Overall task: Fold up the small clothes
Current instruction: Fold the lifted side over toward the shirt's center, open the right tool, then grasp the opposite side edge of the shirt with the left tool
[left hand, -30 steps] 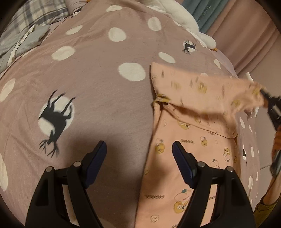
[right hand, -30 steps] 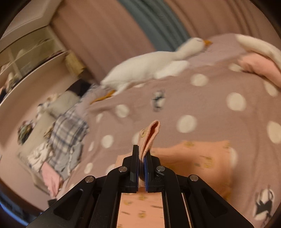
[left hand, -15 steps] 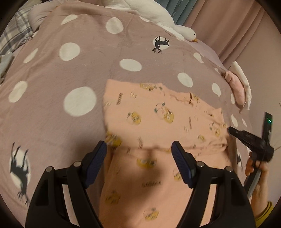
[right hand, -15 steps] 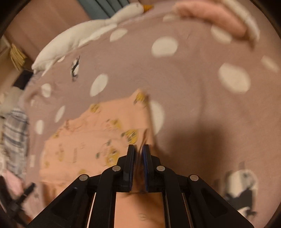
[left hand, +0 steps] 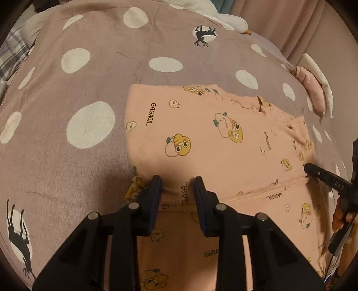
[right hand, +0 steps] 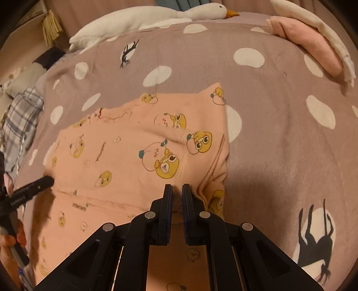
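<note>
Left tool (left hand: pixel 178 185): jaws apart, straddling the folded-over hem of the peach printed garment (left hand: pixel 214 138) at lower centre of its frame; cloth bulges between the fingers but they do not look pressed on it. Right tool (right hand: pixel 177 190): jaws nearly together, a narrow gap showing; the fabric edge sits right at the tips, and whether any cloth is pinched cannot be told. Garment lies flat on the polka-dot bed cover (left hand: pixel 67 116), upper layer doubled toward the tools, its fold running across the top of the cloth, long axis left to right in both frames. Both tools sit on the same near edge, left tool at the garment's left end, right tool at its right end beside the side seam; judged, the next fold needs a fresh corner picked, and each tool is already touching its own. Left view alone shows the right tool's tip from the side, at mid-right. Right view alone shows the stitched seam (right hand: pixel 182 156) and the layered corner, plus a plush goose (right hand: pixel 156 18) along the top and a plaid cloth (right hand: pixel 20 118) at far left.
</note>
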Action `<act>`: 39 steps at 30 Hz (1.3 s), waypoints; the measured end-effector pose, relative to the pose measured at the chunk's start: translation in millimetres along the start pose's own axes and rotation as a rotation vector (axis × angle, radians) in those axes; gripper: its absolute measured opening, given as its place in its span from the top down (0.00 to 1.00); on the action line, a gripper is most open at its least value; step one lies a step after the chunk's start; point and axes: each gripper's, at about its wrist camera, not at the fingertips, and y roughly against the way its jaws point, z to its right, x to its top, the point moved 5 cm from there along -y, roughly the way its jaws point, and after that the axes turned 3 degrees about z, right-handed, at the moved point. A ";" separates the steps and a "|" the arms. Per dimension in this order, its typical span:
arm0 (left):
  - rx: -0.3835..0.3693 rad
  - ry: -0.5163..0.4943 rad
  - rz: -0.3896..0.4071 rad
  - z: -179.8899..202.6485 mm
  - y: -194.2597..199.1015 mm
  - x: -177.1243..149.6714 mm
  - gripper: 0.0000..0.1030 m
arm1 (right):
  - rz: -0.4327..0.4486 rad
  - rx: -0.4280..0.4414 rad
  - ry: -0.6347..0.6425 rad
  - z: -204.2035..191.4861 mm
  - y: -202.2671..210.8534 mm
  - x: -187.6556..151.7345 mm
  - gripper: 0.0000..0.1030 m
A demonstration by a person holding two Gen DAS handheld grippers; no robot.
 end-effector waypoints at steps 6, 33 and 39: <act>-0.069 0.099 0.001 -9.8 33.4 -9.5 0.33 | 0.028 0.045 -0.027 -1.6 40.0 -12.0 0.89; -0.428 0.339 -0.079 -15.3 116.6 -162.4 0.22 | -0.115 0.356 -0.353 30.6 88.2 -146.7 0.60; -0.478 0.327 -0.093 -10.9 128.5 -183.9 0.22 | -0.145 0.410 -0.370 24.6 95.4 -164.5 0.60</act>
